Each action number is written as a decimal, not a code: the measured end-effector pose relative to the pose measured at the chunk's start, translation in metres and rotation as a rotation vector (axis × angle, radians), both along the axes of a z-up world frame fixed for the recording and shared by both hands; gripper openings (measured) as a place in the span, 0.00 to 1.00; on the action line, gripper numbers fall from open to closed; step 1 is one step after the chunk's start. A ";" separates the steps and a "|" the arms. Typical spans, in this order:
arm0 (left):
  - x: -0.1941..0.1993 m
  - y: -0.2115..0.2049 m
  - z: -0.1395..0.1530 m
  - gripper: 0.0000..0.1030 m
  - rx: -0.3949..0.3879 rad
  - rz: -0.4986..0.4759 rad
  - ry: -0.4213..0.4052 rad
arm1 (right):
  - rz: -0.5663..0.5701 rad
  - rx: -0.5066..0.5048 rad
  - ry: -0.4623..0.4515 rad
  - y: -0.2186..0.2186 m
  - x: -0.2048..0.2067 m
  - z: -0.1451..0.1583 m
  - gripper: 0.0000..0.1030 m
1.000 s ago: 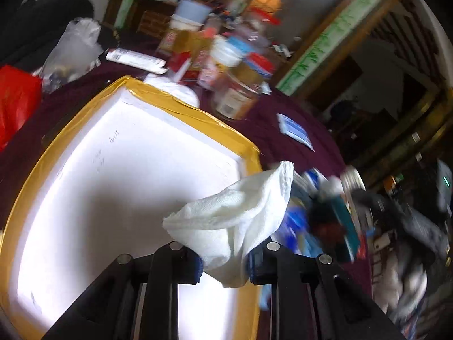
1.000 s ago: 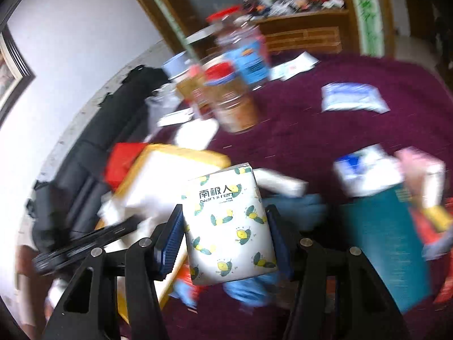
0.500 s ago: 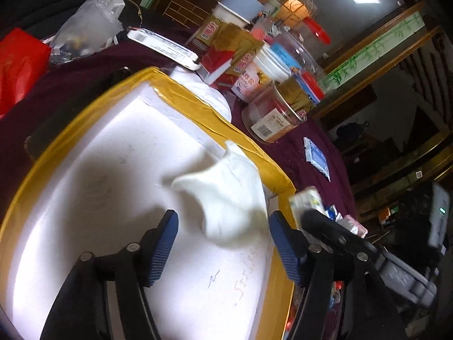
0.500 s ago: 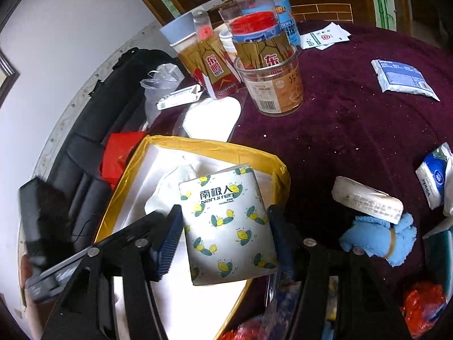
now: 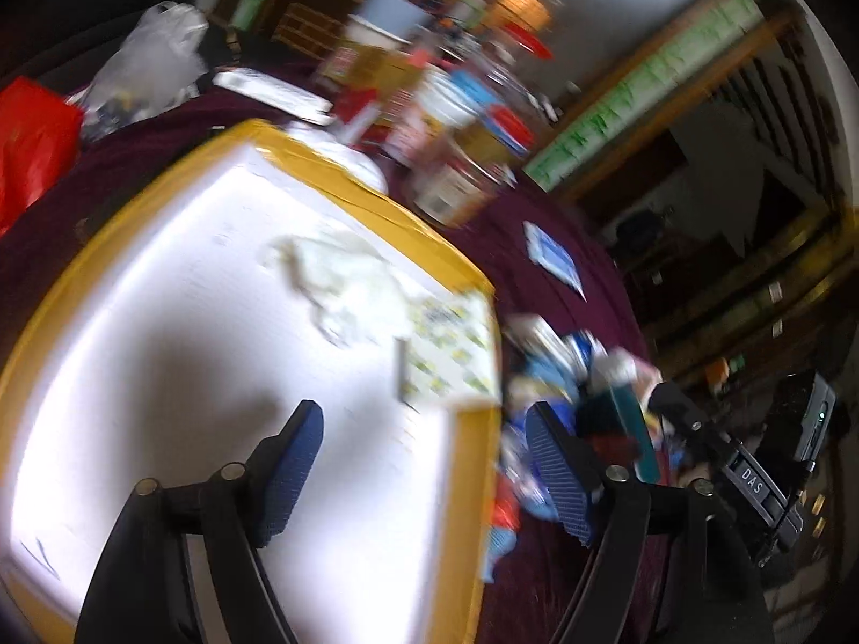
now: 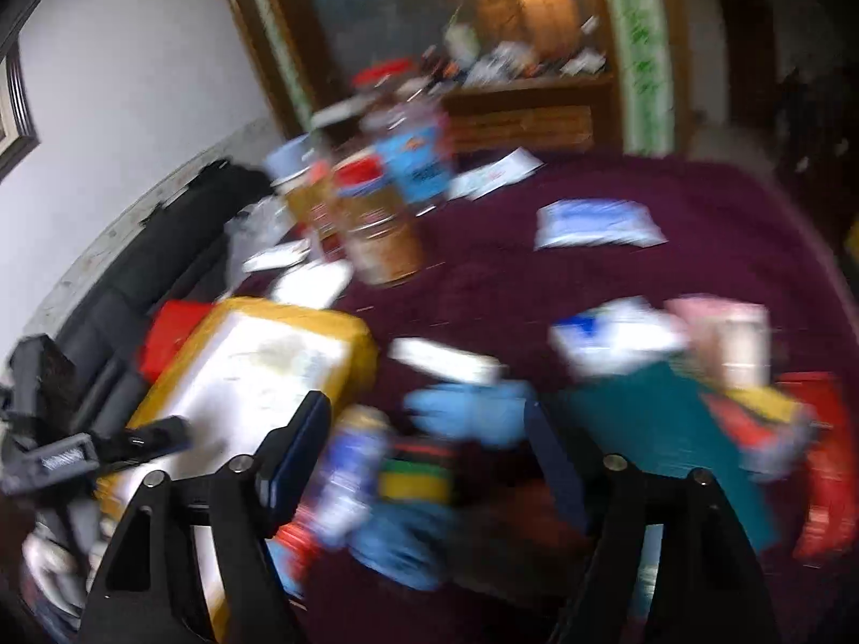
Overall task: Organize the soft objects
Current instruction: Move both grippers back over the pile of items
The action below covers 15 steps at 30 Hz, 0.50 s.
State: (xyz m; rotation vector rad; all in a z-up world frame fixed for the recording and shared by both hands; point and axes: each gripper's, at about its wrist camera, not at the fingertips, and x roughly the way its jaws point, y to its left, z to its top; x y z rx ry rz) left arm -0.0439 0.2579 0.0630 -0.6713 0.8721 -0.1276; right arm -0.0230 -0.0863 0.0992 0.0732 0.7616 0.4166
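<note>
Left wrist view: the left gripper (image 5: 424,461) is seen empty, its jaws opening over the yellow-rimmed box (image 5: 370,198). Inside, a white cloth (image 5: 343,284) and a tissue pack (image 5: 451,354) are already laid. The right gripper (image 6: 424,456), likewise empty and opening, is aimed at a blue soft item (image 6: 472,413) left unsorted on the purple tablecloth (image 6: 617,284).

Two blurred fisheye views, each looking forward and down along its own gripper's fingers: the left sits close above the yellow-rimmed white box (image 5: 376,204), the right looks from beside that box (image 6: 343,322), which both share.
</note>
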 end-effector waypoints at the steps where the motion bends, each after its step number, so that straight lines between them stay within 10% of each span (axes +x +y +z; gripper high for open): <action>1: -0.002 -0.009 0.002 0.79 0.012 -0.018 -0.003 | -0.043 -0.020 -0.036 -0.020 -0.009 0.000 0.75; 15: 0.001 -0.206 0.004 0.81 0.407 -0.360 -0.049 | -0.369 0.036 -0.057 -0.187 -0.018 -0.053 0.75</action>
